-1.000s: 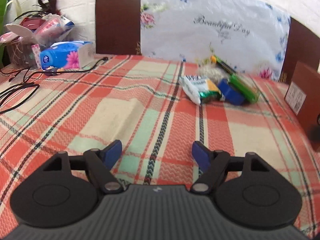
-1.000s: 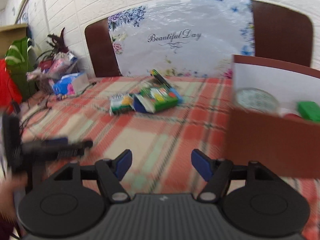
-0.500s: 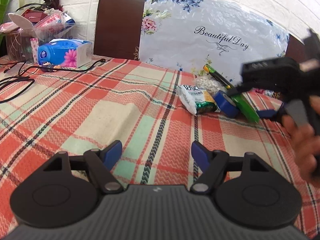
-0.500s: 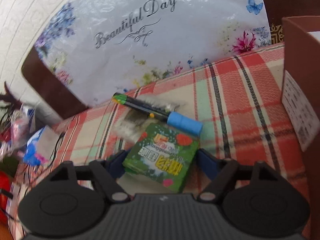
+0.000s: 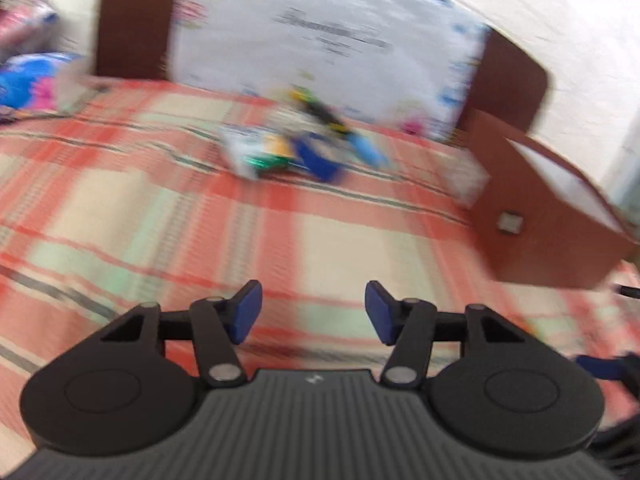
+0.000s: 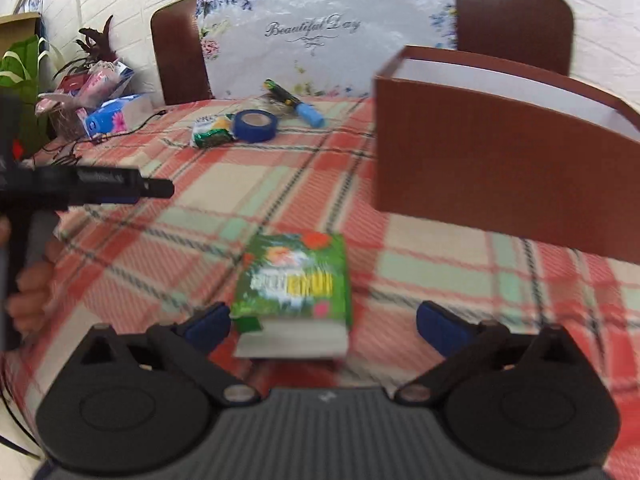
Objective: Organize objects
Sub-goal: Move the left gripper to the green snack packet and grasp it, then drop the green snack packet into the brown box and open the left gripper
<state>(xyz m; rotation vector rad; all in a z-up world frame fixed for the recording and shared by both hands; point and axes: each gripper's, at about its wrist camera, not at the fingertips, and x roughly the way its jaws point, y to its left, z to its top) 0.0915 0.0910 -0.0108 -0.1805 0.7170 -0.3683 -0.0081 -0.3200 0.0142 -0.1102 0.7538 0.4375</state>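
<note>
A green printed box [image 6: 294, 292] lies between the wide-apart fingers of my right gripper [image 6: 324, 326], touching the left fingertip [image 6: 210, 324], with a gap to the right one; I cannot tell if it is held. A brown open box [image 6: 492, 156] stands to the right, also in the left wrist view [image 5: 548, 212]. A blue tape roll [image 6: 255, 125], a snack packet [image 6: 211, 133] and a marker with a blue cap [image 6: 296, 103] lie at the back; they are blurred in the left wrist view [image 5: 296, 152]. My left gripper [image 5: 313, 314] is open and empty over the cloth.
A plaid cloth [image 6: 256, 200] covers the table. A tissue pack [image 6: 116, 116], a basket of items [image 6: 84, 88] and cables sit at the far left. A chair back with a floral cover [image 6: 320, 36] stands behind. My left gripper shows at the left edge [image 6: 80, 188].
The green box has come from the pile at the back to the near side beside the brown box. My right gripper has pulled back with it. The left view has swung right and is blurred.
</note>
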